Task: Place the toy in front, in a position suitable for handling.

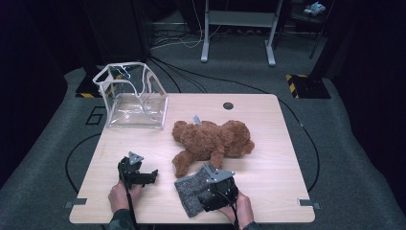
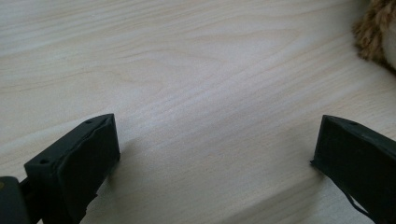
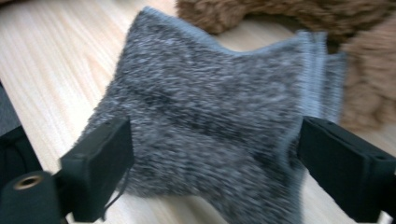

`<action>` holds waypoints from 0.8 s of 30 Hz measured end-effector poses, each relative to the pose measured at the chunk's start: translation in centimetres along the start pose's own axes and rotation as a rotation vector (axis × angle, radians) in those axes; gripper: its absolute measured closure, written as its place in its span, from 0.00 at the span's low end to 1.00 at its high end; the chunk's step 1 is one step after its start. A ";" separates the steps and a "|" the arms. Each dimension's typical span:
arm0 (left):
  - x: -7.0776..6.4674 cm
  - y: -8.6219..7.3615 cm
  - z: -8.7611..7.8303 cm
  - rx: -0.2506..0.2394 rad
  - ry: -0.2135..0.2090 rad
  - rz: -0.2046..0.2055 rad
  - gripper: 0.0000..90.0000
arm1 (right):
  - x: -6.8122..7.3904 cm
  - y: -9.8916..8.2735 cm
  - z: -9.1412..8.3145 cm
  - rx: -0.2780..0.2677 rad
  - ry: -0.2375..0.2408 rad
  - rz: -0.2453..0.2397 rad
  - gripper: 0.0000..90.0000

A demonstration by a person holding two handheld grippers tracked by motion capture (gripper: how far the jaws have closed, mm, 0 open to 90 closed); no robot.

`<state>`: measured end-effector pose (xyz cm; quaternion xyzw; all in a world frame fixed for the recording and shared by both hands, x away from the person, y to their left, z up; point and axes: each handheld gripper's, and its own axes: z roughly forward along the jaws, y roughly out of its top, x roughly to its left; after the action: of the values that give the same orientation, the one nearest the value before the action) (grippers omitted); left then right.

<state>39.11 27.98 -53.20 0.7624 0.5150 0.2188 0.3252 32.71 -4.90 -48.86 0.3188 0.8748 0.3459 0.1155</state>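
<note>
A brown teddy bear [image 1: 213, 139] lies on its side in the middle of the wooden table [image 1: 273, 167]. In front of it is a grey fuzzy cloth [image 1: 188, 192]. My right gripper [image 1: 207, 182] hovers over the cloth's right part and points toward the bear. In the right gripper view the cloth [image 3: 210, 107] lies between and under the wide-apart jaws of that gripper [image 3: 210, 168], with the bear's fur [image 3: 289, 14] just beyond. My left gripper [image 1: 151, 176] rests open near the front left of the table. Between its spread jaws [image 2: 215, 149] there is only bare wood, and bear fur [image 2: 376, 32] shows at the corner.
A clear plastic bag [image 1: 134, 98] with white trim stands open at the table's back left corner. A small round hole [image 1: 228, 105] sits near the back edge. Cables and a desk frame [image 1: 237, 28] are on the floor beyond.
</note>
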 end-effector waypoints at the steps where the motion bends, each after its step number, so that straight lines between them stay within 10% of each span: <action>1: 0.0 0.0 0.0 -0.003 0.001 0.002 0.00 | 0.2 0.0 0.2 -0.003 -0.003 -0.016 0.15; 14: 0.0 0.0 0.0 -0.003 0.001 0.001 0.00 | 0.3 -1.1 2.2 0.062 -0.013 -0.016 0.34; 24: 0.0 0.0 0.0 -0.002 0.001 0.002 0.00 | -1.0 -1.6 1.7 0.020 -0.029 0.053 0.71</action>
<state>39.12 27.98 -53.21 0.7624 0.5141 0.2200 0.3257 33.47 -5.55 -51.20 0.3479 0.8679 0.3351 0.1160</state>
